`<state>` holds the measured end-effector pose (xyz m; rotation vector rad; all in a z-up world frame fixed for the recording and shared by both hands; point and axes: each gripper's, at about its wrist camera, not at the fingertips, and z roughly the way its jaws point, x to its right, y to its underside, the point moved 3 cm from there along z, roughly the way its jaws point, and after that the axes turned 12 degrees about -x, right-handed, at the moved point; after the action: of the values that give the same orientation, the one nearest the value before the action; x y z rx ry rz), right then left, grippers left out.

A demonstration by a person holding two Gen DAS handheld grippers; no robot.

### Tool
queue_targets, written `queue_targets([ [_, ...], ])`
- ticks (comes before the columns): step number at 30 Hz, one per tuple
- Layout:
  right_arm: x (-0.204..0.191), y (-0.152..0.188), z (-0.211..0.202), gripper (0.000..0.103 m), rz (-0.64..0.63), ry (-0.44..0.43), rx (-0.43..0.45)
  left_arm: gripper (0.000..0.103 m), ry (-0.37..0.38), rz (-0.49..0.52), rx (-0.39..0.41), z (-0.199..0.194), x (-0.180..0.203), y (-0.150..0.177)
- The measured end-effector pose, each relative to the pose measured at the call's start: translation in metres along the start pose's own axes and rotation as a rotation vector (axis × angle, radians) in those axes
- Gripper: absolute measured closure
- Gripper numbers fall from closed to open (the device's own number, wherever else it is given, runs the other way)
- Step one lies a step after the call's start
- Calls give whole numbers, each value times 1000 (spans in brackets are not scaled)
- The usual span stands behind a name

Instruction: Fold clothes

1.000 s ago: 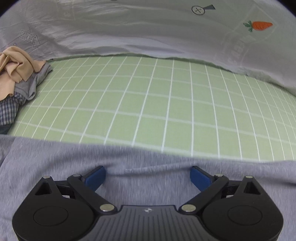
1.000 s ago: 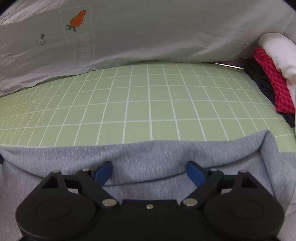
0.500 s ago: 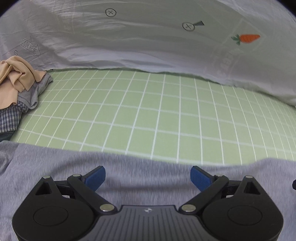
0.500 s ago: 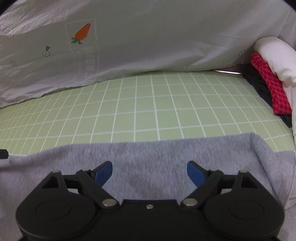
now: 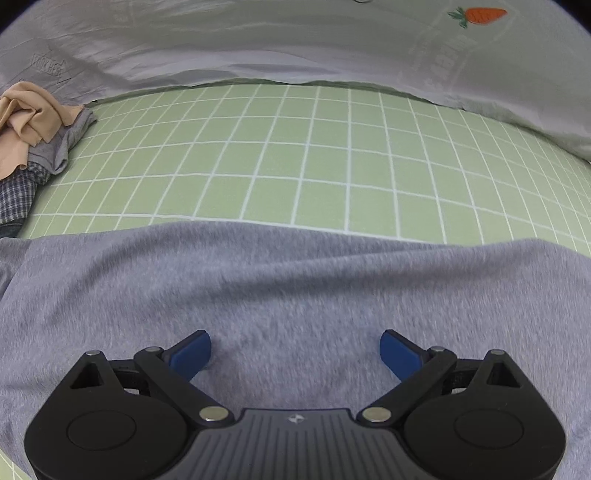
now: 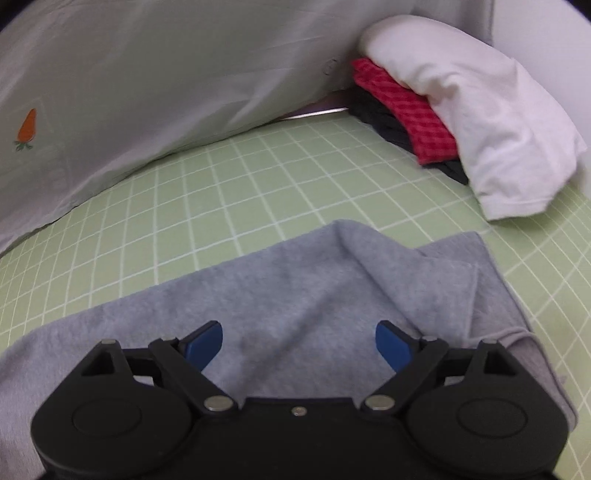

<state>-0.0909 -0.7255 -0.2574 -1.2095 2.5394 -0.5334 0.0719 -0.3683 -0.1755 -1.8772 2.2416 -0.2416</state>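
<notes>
A grey sweatshirt-like garment (image 5: 280, 295) lies spread over the green checked sheet (image 5: 314, 155). In the left wrist view my left gripper (image 5: 294, 350) hovers over the grey cloth with its blue pads (image 5: 192, 352) wide apart and nothing pinched. Seen from the right wrist, the same grey garment (image 6: 314, 291) ends in a folded corner toward the right, and my right gripper (image 6: 298, 343) stands open above it, its pads (image 6: 391, 347) clear of the cloth.
A pale quilt with a carrot print (image 5: 476, 14) borders the back. A heap of beige, grey and plaid clothes (image 5: 33, 140) sits at the left. A stack of white, red checked and dark clothes (image 6: 450, 110) lies at the right.
Both grippers have drawn back over the grey garment, so more cloth shows ahead of them. The right view has rolled and swung toward the stack of clothes.
</notes>
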Motion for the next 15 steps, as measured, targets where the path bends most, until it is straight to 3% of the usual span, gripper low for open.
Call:
queue_targets([
  [4, 32, -6, 7, 12, 26, 20, -17, 3, -6, 15, -2, 0, 4, 2],
  [11, 77, -35, 11, 12, 115, 129, 67, 0, 10, -14, -13, 3, 0, 4],
  [15, 93, -28, 2, 13, 173, 125, 106, 0, 10, -26, -2, 3, 0, 7],
])
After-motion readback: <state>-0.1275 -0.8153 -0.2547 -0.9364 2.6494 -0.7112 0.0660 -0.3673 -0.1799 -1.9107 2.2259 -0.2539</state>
